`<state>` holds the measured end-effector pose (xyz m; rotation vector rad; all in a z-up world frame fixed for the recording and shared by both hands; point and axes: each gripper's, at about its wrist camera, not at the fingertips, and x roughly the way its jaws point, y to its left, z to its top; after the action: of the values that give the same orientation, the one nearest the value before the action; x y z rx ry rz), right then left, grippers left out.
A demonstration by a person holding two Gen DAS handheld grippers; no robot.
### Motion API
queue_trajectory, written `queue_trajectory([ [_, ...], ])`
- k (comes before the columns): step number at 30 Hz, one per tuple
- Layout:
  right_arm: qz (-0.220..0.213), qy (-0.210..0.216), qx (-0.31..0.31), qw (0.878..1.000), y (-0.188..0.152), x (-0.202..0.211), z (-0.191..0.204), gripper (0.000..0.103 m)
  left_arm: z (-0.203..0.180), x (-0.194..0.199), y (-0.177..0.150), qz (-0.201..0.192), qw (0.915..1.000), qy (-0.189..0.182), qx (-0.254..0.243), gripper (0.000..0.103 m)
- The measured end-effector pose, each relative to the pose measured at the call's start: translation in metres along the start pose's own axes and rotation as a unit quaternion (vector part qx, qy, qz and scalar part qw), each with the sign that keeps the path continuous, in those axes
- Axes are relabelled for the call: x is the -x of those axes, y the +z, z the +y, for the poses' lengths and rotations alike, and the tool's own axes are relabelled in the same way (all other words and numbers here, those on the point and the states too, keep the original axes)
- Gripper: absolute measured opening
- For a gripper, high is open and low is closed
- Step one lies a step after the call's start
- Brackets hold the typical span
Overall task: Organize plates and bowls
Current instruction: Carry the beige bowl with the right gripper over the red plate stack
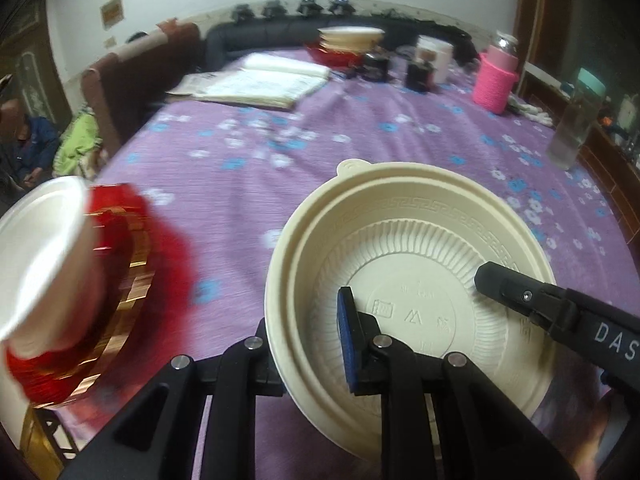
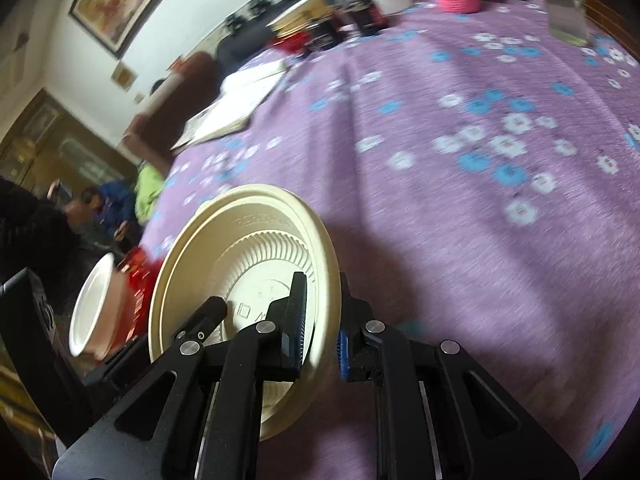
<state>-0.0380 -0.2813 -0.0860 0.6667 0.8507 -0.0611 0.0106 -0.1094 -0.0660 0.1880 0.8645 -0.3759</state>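
Both grippers pinch the cream plate (image 1: 416, 264) above the purple flowered tablecloth (image 1: 256, 160), left gripper (image 1: 308, 344) clamping its near-left rim, right gripper (image 2: 320, 340) squeezing its right edge, while a blurred red-and-white bowl (image 1: 52, 264) sits left

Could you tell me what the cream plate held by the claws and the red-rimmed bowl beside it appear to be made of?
The cream plate looks like moulded plastic or pressed fibre with a matte finish: embossed ribs, a key-pattern border and stamped marks show on its base. The bowl seems thin and disposable, with a smooth white inside and a glossy red and gold outside; whether it is foam or paper is blurred.
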Motion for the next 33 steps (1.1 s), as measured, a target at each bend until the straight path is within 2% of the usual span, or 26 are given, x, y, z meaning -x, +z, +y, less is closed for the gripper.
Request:
queue_trajectory([
  [6,0.008,0.057,0.058,0.997,-0.006,0.005,0.071,0.013,0.058,0.057,0.001,-0.053,0.9966,0.059,0.023,0.019],
  [10,0.004,0.097,0.121,0.988,-0.004,0.002,0.140,0.013,0.104,0.092,0.008,-0.088,0.9882,0.115,0.048,0.019],
  [14,0.009,0.118,0.165,0.979,-0.003,-0.015,0.196,0.013,0.144,0.103,0.018,-0.097,0.9791,0.168,0.062,0.019],
  [16,0.008,0.120,0.185,0.975,-0.003,-0.029,0.221,0.013,0.159,0.098,0.025,-0.090,0.9771,0.180,0.068,0.019],
  [19,0.005,0.110,0.206,0.972,-0.002,-0.054,0.245,0.014,0.183,0.079,0.033,-0.061,0.9789,0.175,0.086,0.020],
  [25,0.010,0.071,0.235,0.969,-0.010,-0.095,0.255,0.015,0.203,0.042,0.030,-0.007,0.9804,0.164,0.109,0.023],
  [32,-0.010,0.051,0.274,0.960,-0.018,-0.095,0.258,0.015,0.206,0.052,0.017,-0.007,0.9804,0.152,0.125,0.023],
  [33,-0.016,0.052,0.281,0.958,-0.018,-0.091,0.258,0.018,0.205,0.054,0.014,-0.005,0.9792,0.160,0.125,0.026],
])
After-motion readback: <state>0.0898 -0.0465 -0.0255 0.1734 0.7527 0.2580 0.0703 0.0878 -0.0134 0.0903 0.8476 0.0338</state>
